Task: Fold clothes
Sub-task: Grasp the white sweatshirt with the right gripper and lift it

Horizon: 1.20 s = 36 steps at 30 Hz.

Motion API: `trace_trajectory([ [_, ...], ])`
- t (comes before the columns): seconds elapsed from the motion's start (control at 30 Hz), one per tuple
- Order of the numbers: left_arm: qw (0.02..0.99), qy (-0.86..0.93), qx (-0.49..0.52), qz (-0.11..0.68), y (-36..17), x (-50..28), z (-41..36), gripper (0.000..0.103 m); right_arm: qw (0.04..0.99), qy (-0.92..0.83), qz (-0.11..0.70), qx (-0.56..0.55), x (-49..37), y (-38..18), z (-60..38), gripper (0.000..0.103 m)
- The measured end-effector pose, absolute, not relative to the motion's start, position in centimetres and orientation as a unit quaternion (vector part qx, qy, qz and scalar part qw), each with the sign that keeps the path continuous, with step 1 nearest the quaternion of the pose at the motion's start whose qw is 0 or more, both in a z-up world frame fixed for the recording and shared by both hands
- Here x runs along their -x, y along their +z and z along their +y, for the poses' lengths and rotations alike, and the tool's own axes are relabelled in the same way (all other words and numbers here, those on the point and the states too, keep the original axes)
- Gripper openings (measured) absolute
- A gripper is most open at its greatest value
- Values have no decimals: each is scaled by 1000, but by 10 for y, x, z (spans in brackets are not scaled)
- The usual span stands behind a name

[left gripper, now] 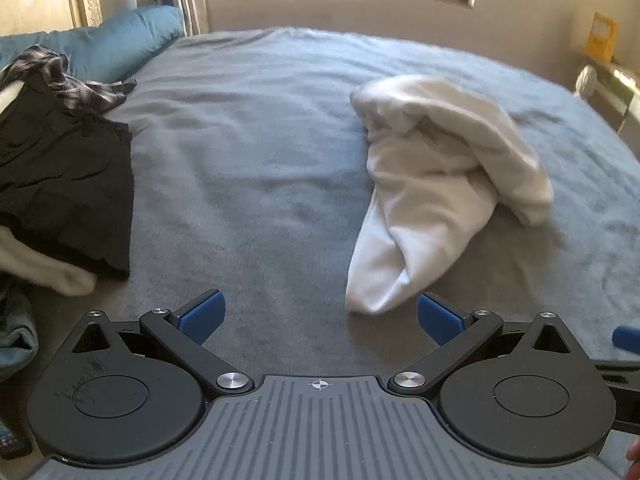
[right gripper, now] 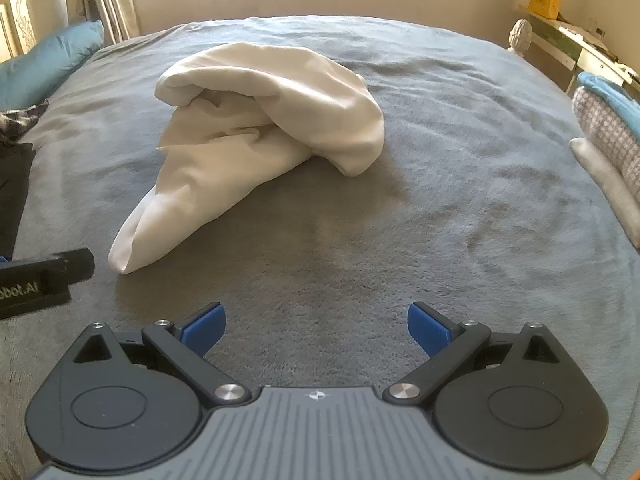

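A crumpled white garment (left gripper: 436, 184) lies bunched on the grey bed cover (left gripper: 256, 160), its narrow end pointing toward me. My left gripper (left gripper: 320, 316) hovers open just short of that end, which lies near the right fingertip. In the right wrist view the same white garment (right gripper: 256, 128) sits ahead and to the left on the bed cover (right gripper: 440, 220). My right gripper (right gripper: 316, 326) is open over bare cover, with nothing between its blue pads. The left gripper's body (right gripper: 44, 280) shows at the left edge there.
A heap of dark clothes (left gripper: 64, 168) with a plaid piece (left gripper: 68, 80) lies at the bed's left, beside a blue pillow (left gripper: 120, 40). Folded textiles (right gripper: 608, 140) are stacked at the right edge. A wall and a window sill stand behind the bed.
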<state>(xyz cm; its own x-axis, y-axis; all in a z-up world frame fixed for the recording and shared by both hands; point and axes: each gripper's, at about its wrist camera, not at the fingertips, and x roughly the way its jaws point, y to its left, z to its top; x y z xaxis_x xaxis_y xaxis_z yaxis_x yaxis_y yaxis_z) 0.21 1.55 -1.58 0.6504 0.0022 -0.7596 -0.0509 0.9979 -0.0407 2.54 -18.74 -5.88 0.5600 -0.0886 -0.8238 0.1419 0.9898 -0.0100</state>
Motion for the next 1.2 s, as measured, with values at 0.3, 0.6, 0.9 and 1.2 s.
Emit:
trace_trajectory([
  [0.3, 925, -27, 29, 379, -25, -13, 19, 103, 914, -62, 397, -46, -43, -54, -221, 103],
  [0.6, 934, -85, 2, 348, -37, -39, 5, 97, 953, 43, 298, -43, -116, -24, -237, 103],
  [0.9, 919, -133, -4, 370, -58, -53, -7, 59, 942, 175, 276, 82, -190, -25, -180, 103],
  [1.2, 919, -137, -21, 370, -70, -49, -15, 45, 906, 194, 329, 183, -220, -57, -127, 77],
])
